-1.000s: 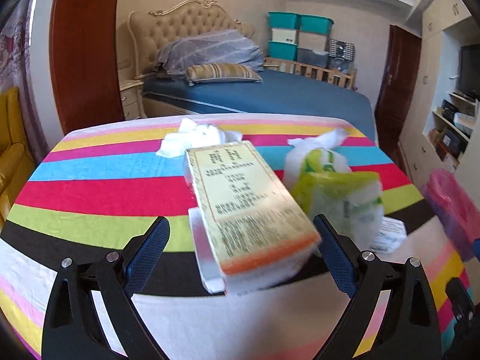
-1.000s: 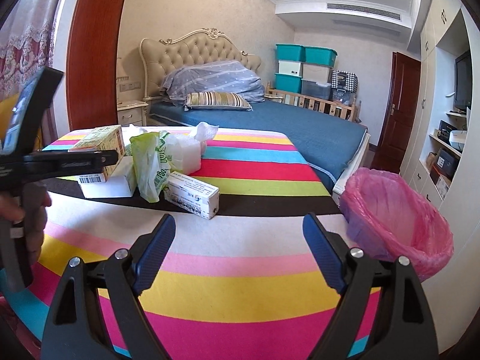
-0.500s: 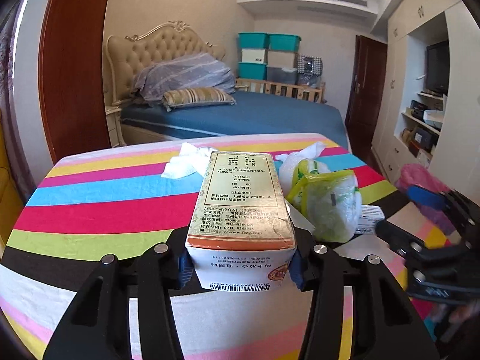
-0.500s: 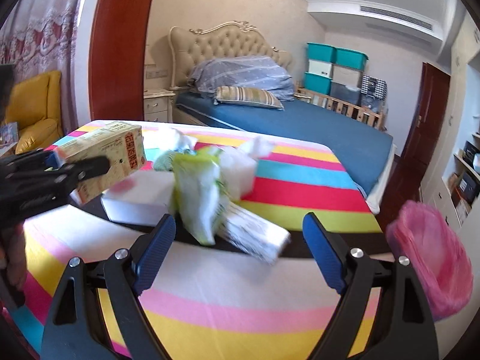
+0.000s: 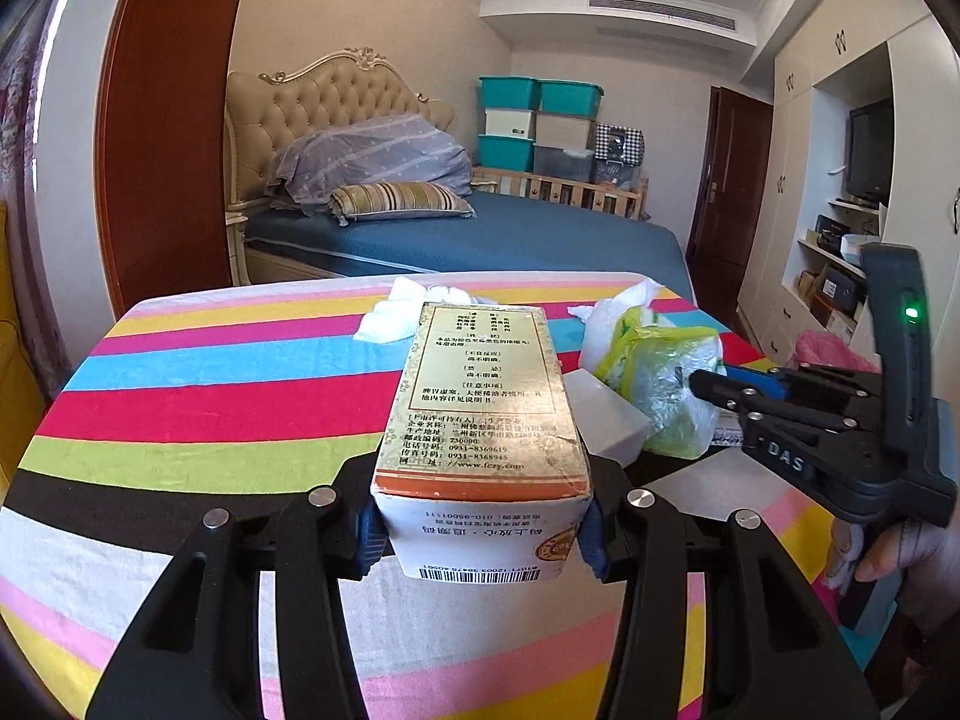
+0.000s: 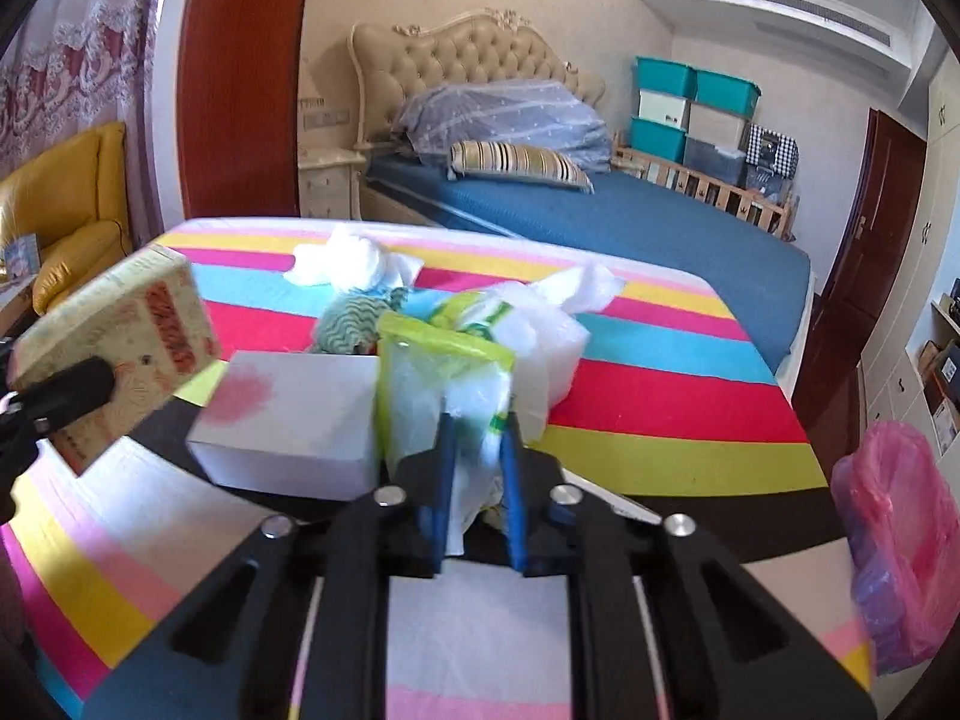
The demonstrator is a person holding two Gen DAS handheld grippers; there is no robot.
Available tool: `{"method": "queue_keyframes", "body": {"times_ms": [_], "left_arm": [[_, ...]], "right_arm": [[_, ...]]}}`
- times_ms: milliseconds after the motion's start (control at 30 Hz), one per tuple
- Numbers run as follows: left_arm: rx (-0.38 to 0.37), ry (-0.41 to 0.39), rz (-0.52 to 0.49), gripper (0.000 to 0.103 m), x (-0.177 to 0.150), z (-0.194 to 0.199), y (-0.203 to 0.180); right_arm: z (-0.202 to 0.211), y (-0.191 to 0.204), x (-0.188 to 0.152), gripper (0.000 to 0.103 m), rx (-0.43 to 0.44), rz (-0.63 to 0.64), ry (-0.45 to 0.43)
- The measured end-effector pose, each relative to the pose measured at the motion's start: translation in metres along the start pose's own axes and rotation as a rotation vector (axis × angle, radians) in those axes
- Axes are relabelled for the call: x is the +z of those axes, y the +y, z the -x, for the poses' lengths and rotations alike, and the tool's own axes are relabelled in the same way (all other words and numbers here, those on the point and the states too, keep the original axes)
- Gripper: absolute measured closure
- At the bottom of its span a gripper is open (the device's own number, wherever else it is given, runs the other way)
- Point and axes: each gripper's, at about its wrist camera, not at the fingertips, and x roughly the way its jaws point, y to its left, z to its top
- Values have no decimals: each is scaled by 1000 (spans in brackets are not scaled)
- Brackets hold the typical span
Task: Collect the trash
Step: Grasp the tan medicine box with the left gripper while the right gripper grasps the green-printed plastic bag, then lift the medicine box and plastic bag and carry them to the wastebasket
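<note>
My left gripper (image 5: 477, 531) is shut on a gold-printed carton (image 5: 480, 414), held a little above the striped table (image 5: 210, 390). The right wrist view shows the same carton (image 6: 120, 342) at the left. My right gripper (image 6: 477, 450) is shut on a green-and-clear plastic bag (image 6: 444, 372), whose film is pinched between the blue pads. In the left wrist view that bag (image 5: 666, 384) sits at the right with the right gripper (image 5: 720, 384) clamped on it. A pink-lined bin (image 6: 900, 552) stands off the table's right edge.
A white box (image 6: 294, 414) lies left of the bag, with a green patterned cloth (image 6: 354, 324), crumpled tissue (image 6: 342, 258) and a white plastic bag (image 6: 540, 348) behind. A flat carton (image 6: 624, 504) pokes out at the right. A bed lies beyond, a yellow armchair (image 6: 66, 204) at the left.
The left gripper closed on the gold carton and raised it. The right gripper moved in towards the pile and shut on the green-and-clear bag.
</note>
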Motion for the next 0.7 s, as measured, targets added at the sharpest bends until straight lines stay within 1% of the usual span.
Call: {"method": "queue_keyframes", "body": {"times_ms": [133, 267, 467, 700], "left_arm": [[-4, -14, -15, 56, -2, 4, -6], [-15, -16, -30, 56, -6, 6, -11], [-19, -21, -60, 56, -10, 8, -18], [-22, -42, -85, 56, -14, 16, -27]], "right_arm": [[24, 4, -10, 96, -16, 9, -38], [42, -3, -17, 96, -19, -26, -61], [60, -7, -27, 96, 22, -44, -76], [75, -12, -34, 96, 30, -61, -95]]}}
